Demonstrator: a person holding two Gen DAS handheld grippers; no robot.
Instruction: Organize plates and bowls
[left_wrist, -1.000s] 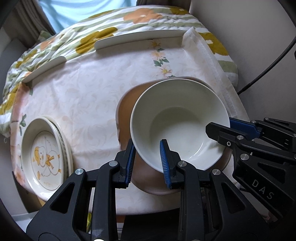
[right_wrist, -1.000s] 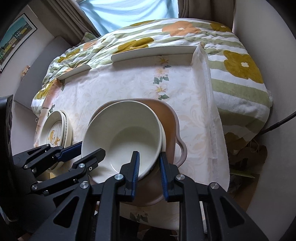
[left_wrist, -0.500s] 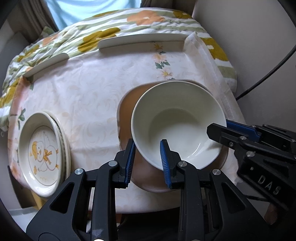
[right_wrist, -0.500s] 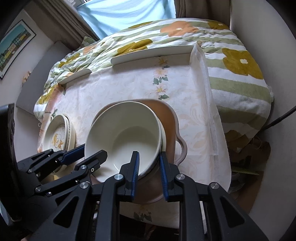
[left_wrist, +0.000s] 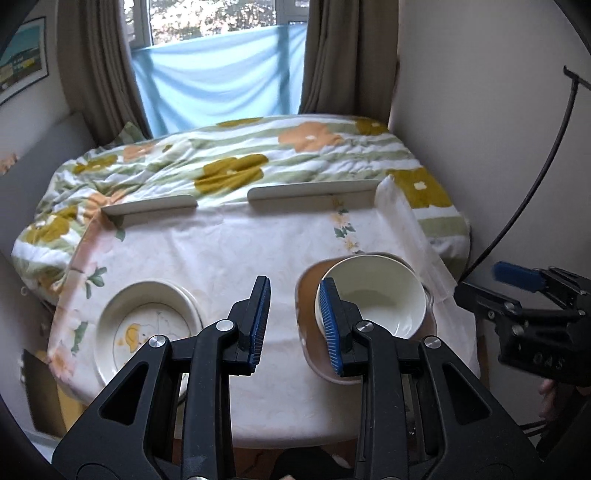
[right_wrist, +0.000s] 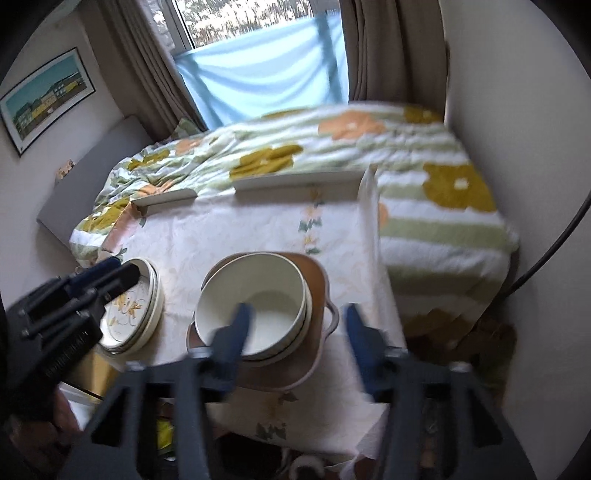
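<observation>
Both grippers had lifted away from the white bowl (left_wrist: 373, 299) they had pinched a second earlier; it sat stacked on other bowls in the brown dish (right_wrist: 314, 291) at the tabletop's (left_wrist: 221, 254) right side. The left gripper (left_wrist: 293, 321) showed empty, parted jaws; the right gripper's (right_wrist: 295, 328) jaws were opening with nothing between them; the duck-print plates (left_wrist: 147, 328) lay left.

Cream bowl (left_wrist: 373, 295) upright, empty, nested in a second bowl on the brown handled plate (right_wrist: 314, 280), table's right side. Duck-print plates (left_wrist: 147, 325) stacked flat at the left edge.
</observation>
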